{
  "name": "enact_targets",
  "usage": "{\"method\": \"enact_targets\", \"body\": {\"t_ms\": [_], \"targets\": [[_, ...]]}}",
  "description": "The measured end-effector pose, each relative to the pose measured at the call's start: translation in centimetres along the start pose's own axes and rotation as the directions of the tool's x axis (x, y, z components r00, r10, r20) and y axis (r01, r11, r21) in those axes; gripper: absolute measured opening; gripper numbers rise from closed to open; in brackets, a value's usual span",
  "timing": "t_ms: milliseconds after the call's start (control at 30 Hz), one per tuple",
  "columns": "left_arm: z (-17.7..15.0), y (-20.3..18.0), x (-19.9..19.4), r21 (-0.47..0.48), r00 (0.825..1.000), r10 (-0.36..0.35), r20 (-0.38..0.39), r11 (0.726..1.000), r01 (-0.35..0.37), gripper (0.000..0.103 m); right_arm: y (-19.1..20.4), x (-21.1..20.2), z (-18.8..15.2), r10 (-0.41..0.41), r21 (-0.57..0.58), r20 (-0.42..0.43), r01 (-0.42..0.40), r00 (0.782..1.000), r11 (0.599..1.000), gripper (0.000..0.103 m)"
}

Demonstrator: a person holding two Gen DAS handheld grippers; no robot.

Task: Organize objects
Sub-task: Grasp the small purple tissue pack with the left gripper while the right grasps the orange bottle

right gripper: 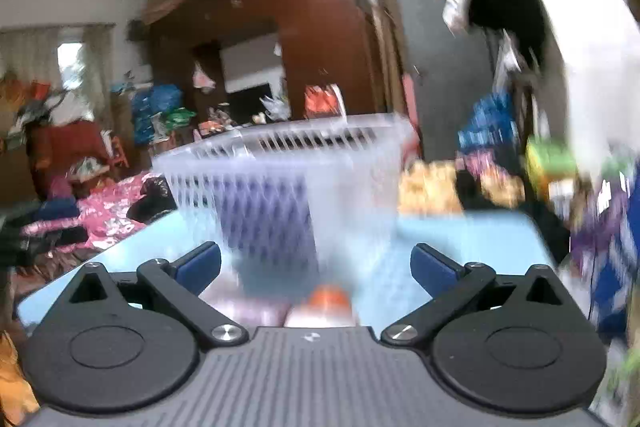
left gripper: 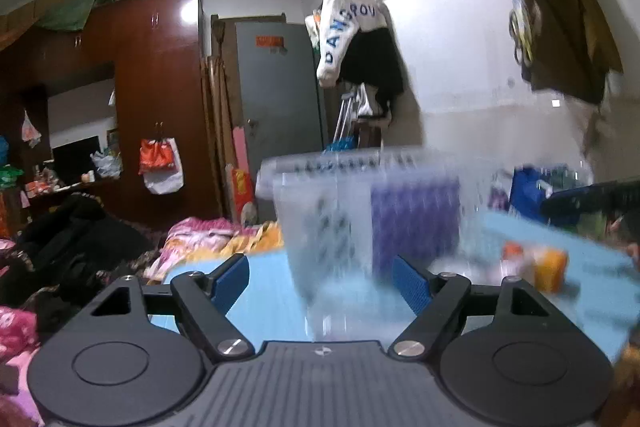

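A clear slatted plastic basket (left gripper: 320, 203) stands on a light blue table (left gripper: 272, 291), with a purple item (left gripper: 416, 223) inside it. My left gripper (left gripper: 320, 285) is open, its blue pads either side of the basket's near corner, not touching. In the right wrist view the same basket (right gripper: 288, 179) with the purple item (right gripper: 266, 223) stands ahead of my right gripper (right gripper: 316, 267), which is open. An orange-capped bottle (right gripper: 328, 303) lies just below the right gripper's fingers. Both views are motion-blurred.
Small orange and white items (left gripper: 536, 263) lie on the table at the right in the left wrist view. A bed with pink bedding (left gripper: 192, 239) and dark clothes lies beyond the table. The table's edge (right gripper: 536, 227) is at the right; cluttered bags (right gripper: 492, 131) stand behind.
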State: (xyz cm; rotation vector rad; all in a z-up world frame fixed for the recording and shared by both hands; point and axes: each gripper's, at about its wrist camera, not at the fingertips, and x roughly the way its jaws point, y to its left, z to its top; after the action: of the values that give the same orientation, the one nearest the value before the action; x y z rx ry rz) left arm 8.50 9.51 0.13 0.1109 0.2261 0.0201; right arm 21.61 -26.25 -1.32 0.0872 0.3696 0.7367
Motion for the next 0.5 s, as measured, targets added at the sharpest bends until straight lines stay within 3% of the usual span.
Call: {"method": "enact_targets", "body": {"t_ms": [100,200,500], "targets": [[-2.1,-0.1,-0.6,-0.015,0.999,-0.004,-0.051,1.0,0.003,0.082,0.2,0.6,-0.4,-0.023,-0.026,-0.011,0.023,1.0,0.999,0.103],[-3.2,-0.2,0.0,-0.009,0.995,-0.018,-0.1,1.0,0.017,0.083,0.0,1.9,-0.2,-0.053,-0.031,-0.078,0.051,0.995,0.998,0.103],[-4.2,-0.1,-1.1,-0.03,0.994,-0.071,-0.087,0.997,0.069,0.083,0.7,0.8,-1.8,-0.02,-0.082,-0.08,0.013,0.997,0.997,0.103]]}}
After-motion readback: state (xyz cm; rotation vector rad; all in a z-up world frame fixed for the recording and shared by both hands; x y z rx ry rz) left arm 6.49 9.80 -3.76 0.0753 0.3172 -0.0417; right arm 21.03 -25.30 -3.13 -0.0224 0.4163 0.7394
